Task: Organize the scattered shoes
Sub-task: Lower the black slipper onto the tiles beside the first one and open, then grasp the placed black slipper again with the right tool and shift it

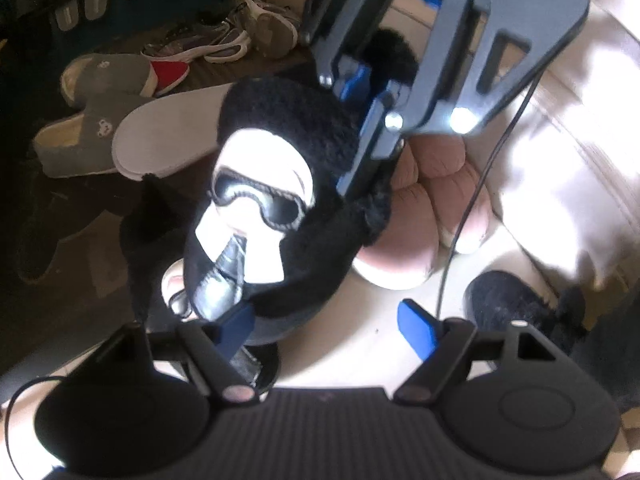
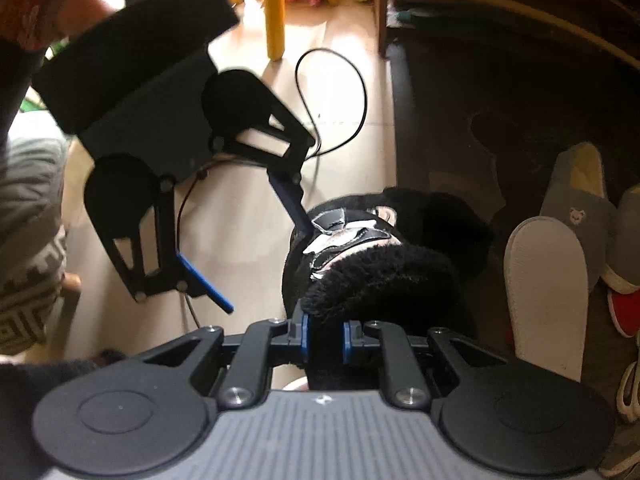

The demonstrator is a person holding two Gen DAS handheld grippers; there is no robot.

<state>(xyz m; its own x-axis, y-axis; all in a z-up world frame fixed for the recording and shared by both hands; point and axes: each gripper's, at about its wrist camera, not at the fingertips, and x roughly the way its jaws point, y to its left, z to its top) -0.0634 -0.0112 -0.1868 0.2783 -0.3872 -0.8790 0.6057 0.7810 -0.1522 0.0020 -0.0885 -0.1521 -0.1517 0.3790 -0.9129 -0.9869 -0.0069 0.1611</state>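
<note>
Black plush slipper clamped in right hand-held gripper by its furry cuff.

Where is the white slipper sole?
In the left wrist view, the white slipper sole lies left of the black plush slipper, leaning on a grey slipper.
</note>
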